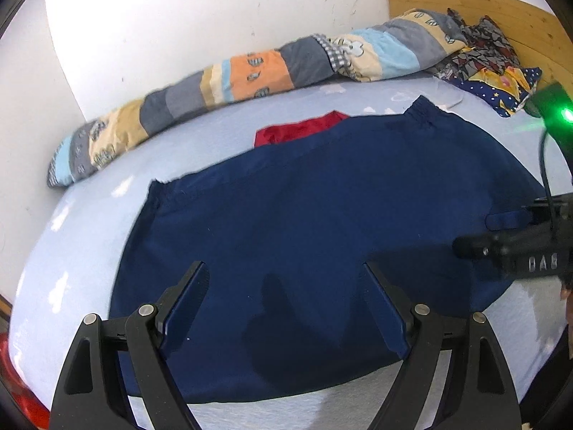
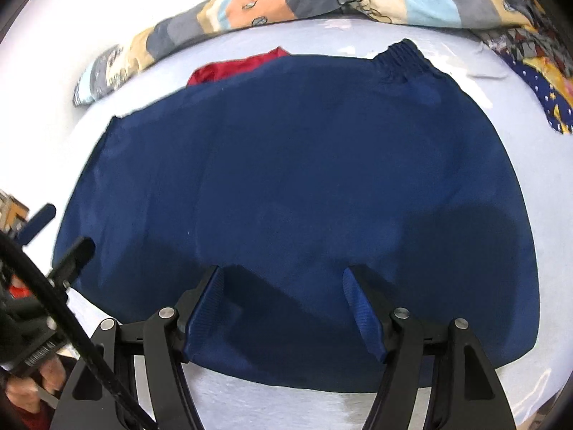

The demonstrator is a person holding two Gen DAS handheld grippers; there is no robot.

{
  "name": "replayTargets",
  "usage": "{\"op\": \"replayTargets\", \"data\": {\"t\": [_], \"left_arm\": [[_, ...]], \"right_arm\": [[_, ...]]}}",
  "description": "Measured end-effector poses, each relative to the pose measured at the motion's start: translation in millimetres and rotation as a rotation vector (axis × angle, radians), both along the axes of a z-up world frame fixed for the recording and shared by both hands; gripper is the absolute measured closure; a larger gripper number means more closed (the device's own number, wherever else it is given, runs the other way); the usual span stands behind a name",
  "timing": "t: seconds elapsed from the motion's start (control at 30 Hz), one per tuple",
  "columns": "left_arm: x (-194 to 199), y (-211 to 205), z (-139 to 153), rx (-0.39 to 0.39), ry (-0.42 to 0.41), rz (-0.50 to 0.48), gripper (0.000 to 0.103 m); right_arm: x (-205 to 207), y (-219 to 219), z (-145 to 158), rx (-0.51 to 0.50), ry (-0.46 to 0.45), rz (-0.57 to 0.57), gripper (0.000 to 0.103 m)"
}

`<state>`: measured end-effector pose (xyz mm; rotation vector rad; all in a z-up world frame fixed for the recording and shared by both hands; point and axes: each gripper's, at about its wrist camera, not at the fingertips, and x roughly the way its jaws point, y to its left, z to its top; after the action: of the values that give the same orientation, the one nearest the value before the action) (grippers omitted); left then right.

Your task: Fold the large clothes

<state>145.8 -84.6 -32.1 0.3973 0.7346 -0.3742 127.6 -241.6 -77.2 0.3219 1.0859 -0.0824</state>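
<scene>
A large navy blue garment (image 1: 304,215) (image 2: 286,161) lies spread flat on the pale blue bed sheet (image 1: 82,222) (image 2: 537,114). Its elastic waistband is at the far right. My left gripper (image 1: 284,267) hovers open over the garment's near part, with nothing between its blue pads. It also shows at the left edge of the right wrist view, left gripper (image 2: 61,231). My right gripper (image 2: 282,270) stands open above the near edge, not pressing on the cloth. In the left wrist view the right gripper (image 1: 478,233) reaches in over the garment's right end.
A red garment (image 1: 297,130) (image 2: 229,68) peeks out behind the navy one. A rolled patchwork quilt (image 1: 250,75) (image 2: 250,3) lies along the white wall. Patterned cloths (image 1: 501,82) are heaped by the wooden headboard (image 1: 465,3). A person's hand (image 2: 35,390) holds the left gripper.
</scene>
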Motion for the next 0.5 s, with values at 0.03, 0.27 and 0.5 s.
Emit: {"op": "replayTargets", "data": {"t": [0.03,0.27,0.5], "left_arm": [[8.2,0.7,-0.6,-0.008,0.024,0.01,0.018],[97.8,26.1,2.3,-0.035,0.137,0.147,0.018],[144.0,64.4,-42.8,-0.074,0.399,0.329,0.018]], "right_arm": [[1.5,2.4,1.3,-0.01,0.001,0.015,0.028],[28.9,-23.6,39.1,-0.016,-0.088,-0.007,0.028],[44.3,-79.5,-3.0,0.136,0.04,-0.094,0.029]]}}
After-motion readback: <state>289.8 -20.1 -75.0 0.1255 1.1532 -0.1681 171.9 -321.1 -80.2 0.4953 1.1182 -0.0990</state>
